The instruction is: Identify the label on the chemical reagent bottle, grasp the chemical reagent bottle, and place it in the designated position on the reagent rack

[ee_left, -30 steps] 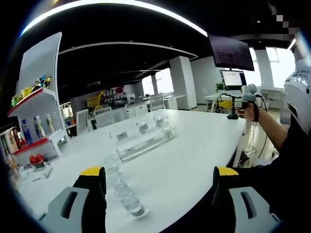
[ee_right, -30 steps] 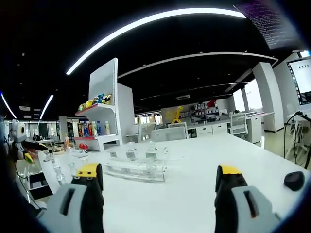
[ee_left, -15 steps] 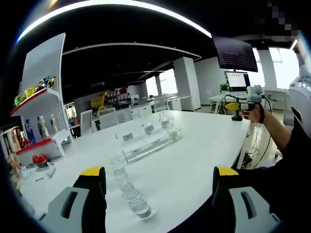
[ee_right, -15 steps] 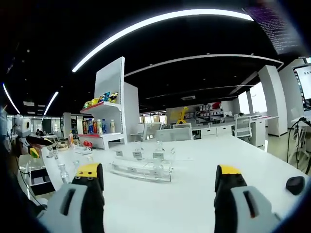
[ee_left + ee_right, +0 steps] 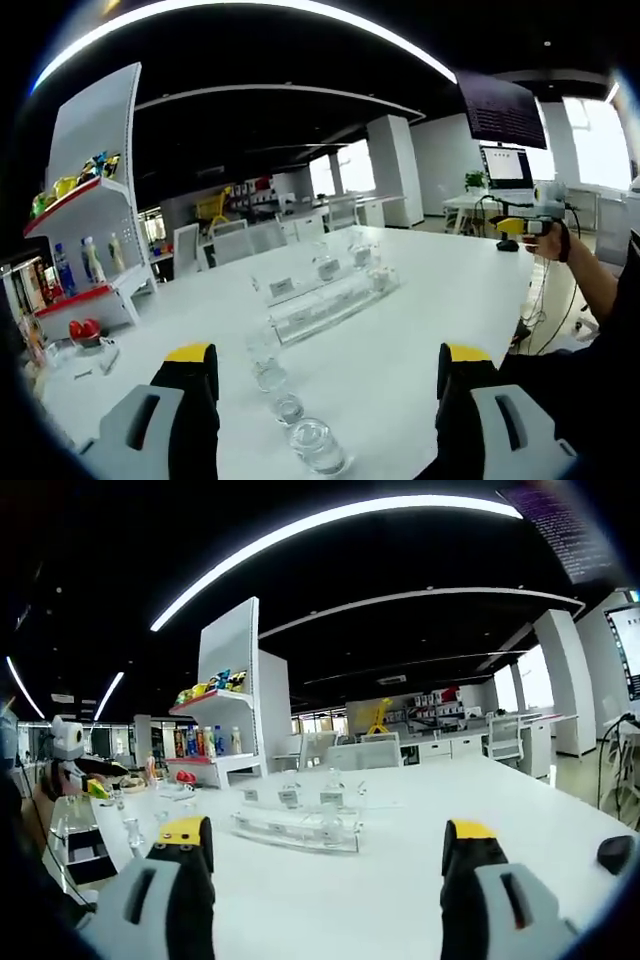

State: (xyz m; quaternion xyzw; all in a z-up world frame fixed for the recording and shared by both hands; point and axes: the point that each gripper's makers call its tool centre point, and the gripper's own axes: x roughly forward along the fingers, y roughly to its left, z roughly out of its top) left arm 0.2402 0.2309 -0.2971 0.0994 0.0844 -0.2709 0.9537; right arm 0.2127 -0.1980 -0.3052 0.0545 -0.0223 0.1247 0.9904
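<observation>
Lower centre of the left gripper view: the clear glass reagent bottles (image 5: 316, 443) now sit nearer my wide, empty left gripper (image 5: 325, 368) than a second ago. The clear acrylic reagent rack (image 5: 333, 303) lies beyond. Approach under way. Right gripper (image 5: 327, 847) wide too, holding nothing.

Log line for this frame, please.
phase: approach | left gripper: open, empty | right gripper: open, empty | bottles: on table | rack: ahead
</observation>
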